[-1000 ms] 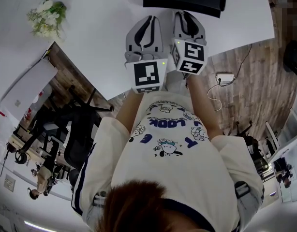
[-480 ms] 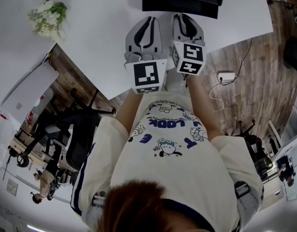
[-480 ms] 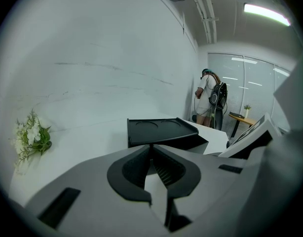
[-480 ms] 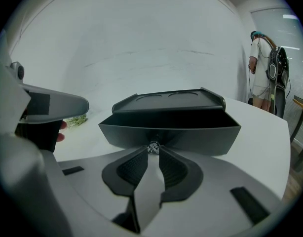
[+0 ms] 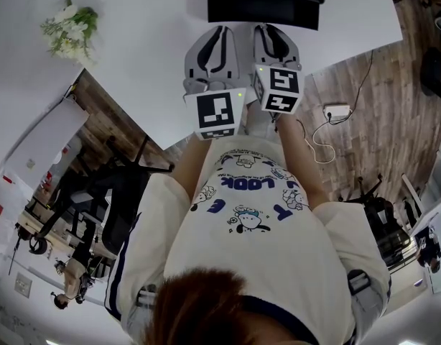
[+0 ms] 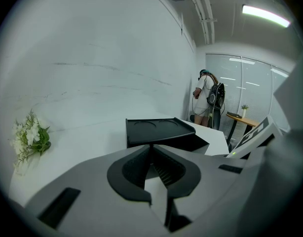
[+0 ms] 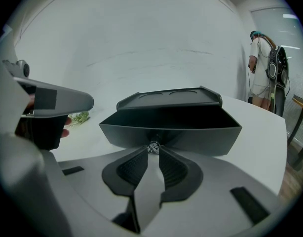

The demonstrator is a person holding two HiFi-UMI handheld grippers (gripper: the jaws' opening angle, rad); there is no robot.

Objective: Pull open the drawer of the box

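Fingers of the right gripper were pinched shut on the small knob of the drawer, which stood well out of the black box on the white worktop. The pull looked nearly finished; next would come a last straight draw or a release. The left gripper hung alongside, its fingers together and empty.

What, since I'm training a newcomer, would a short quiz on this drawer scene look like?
1. True or false: the right hand-held gripper is shut on the drawer knob.
2. The drawer of the box is: A) fully shut, B) pulled out, C) lying on the floor.
3. Fill in: the left hand-held gripper, jaws together, holds ___.
Key: 1 true; 2 B; 3 nothing.
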